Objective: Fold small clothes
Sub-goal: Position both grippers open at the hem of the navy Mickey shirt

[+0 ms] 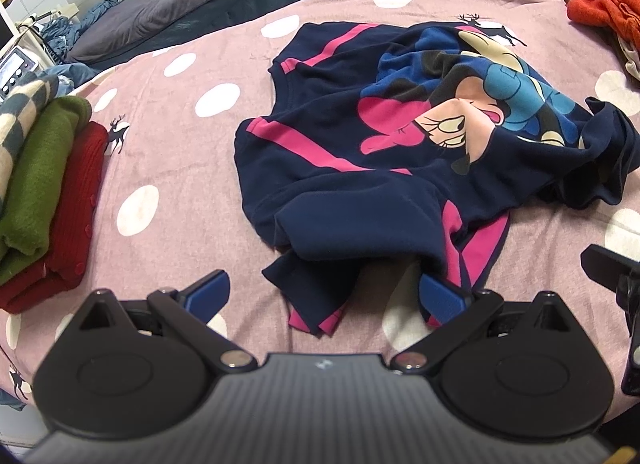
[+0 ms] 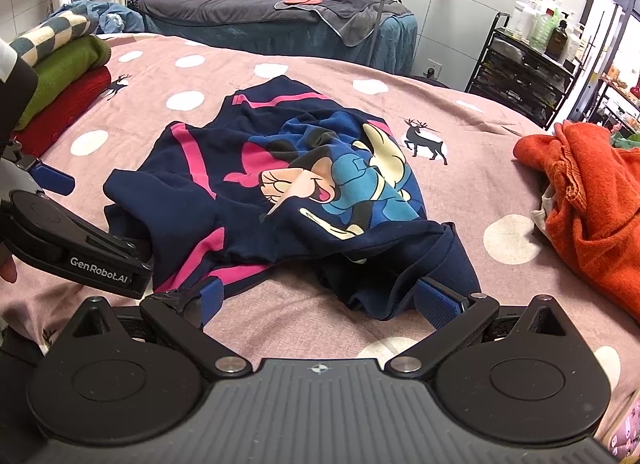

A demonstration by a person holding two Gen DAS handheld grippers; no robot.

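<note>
While "GenRobot.AI" is being shown on the left gripper (image 2: 132, 260), both jaws are being held wide, nothing gripped; the navy cartoon sweatshirt (image 1: 360, 152) is lying crumpled on the dotted pink bedspread (image 1: 168, 168), just beyond the right gripper (image 2: 320, 300).

A navy shirt (image 1: 360, 152) with pink stripes and a cartoon print lies crumpled on the pink dotted cover (image 1: 180, 192). The left gripper (image 1: 324, 296) hangs wide open over its near sleeve. Folded clothes (image 1: 44, 192) are stacked at left, an orange garment (image 1: 604, 4) far right.
</note>
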